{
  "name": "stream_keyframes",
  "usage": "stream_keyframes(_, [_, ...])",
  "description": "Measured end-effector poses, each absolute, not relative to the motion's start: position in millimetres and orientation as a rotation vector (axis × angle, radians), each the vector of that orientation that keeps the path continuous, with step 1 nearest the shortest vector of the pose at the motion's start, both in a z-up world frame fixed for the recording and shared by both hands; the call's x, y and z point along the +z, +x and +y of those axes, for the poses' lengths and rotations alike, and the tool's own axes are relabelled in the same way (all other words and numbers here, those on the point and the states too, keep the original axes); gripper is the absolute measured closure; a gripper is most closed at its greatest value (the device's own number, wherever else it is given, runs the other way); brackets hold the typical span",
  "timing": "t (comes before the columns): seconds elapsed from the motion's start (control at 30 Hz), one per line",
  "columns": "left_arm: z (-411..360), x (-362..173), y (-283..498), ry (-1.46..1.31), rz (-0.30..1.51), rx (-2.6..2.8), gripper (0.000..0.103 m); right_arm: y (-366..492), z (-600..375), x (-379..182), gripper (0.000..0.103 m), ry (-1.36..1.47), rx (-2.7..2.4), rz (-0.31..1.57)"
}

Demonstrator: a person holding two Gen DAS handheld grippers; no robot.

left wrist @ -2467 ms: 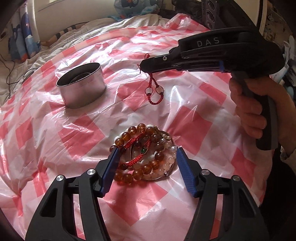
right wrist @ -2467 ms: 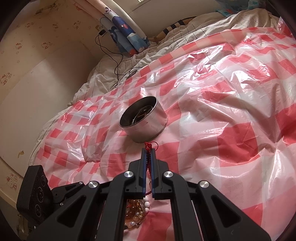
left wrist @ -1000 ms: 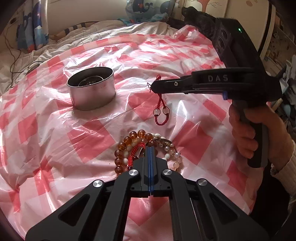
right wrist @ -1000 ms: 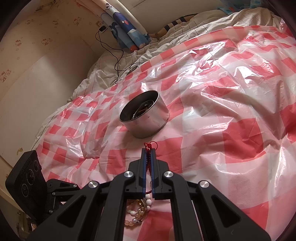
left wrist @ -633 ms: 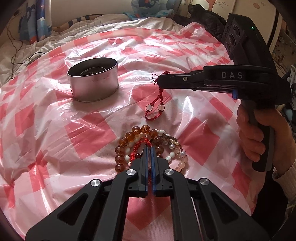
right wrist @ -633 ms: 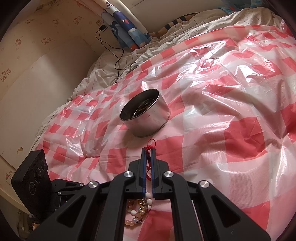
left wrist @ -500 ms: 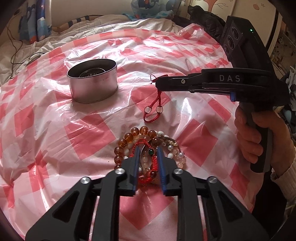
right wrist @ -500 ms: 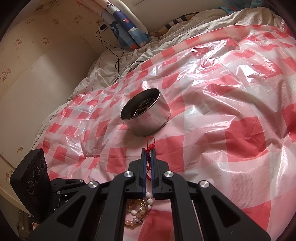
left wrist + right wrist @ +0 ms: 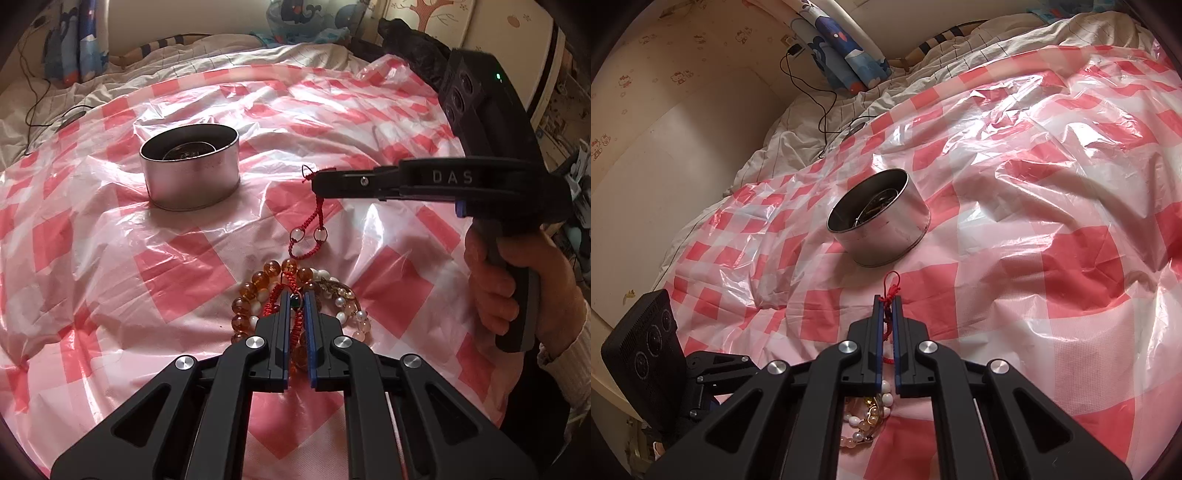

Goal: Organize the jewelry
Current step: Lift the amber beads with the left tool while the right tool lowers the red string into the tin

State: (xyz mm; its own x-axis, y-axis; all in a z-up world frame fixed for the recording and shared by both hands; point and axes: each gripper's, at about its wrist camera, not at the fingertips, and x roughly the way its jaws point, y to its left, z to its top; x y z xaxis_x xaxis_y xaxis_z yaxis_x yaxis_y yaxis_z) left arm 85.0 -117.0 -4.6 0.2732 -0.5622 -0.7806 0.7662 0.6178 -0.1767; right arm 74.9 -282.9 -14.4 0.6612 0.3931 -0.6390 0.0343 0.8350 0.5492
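A round metal tin point(image 9: 189, 170) sits on the red-and-white checked plastic sheet; it also shows in the right wrist view point(image 9: 880, 222) with dark jewelry inside. My right gripper point(image 9: 887, 297) is shut on a red cord bracelet point(image 9: 309, 230), which hangs from its tips point(image 9: 314, 181) to the right of the tin. Below it lies a pile of amber and pearl bead bracelets point(image 9: 295, 295). My left gripper point(image 9: 297, 295) sits low over the pile, its jaws a narrow gap apart around a red cord with a green bead point(image 9: 294, 303).
The plastic sheet point(image 9: 110, 258) covers a bed with rumpled cream bedding point(image 9: 960, 62) behind. A black cable point(image 9: 823, 110) lies at the far left. A hand point(image 9: 509, 288) holds the right gripper's handle.
My left gripper shut, opened wider, and has now narrowed again over the bead pile's red cord. My right gripper holds the red bracelet steady and has drifted slightly toward the tin.
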Motion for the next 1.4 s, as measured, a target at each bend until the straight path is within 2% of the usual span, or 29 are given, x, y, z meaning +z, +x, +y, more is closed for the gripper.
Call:
stream_keyframes(0.43, [-102.2,14.8,94.8,0.167,0.862,-0.862,0.096,75.7,-284.9,-17.7,0.098,0.558,0.200,0.816])
stream_keyframes(0.73, [-88.9,39.4,119.2,0.050,0.824,-0.849,0.096,67.6,-294.8,21.2,0.099,0.571,0.221,0.651])
stream_keyframes(0.97, [-93.5,65.6,164.0,-0.044,0.784,-0.850,0.096,101.6,-296.0,41.7,0.099,0.574,0.257,0.619])
stream_keyframes(1.17, [-106.0,59.5,206.3,-0.120,0.809,-0.851,0.096,132.8,-284.4,51.2,0.099,0.536,0.286,0.609])
stream_keyframes(1.4, [-136.8,27.8,241.8,-0.138,0.901,-0.852,0.096,161.0,-278.5,43.9,0.099,0.480,0.278,0.637])
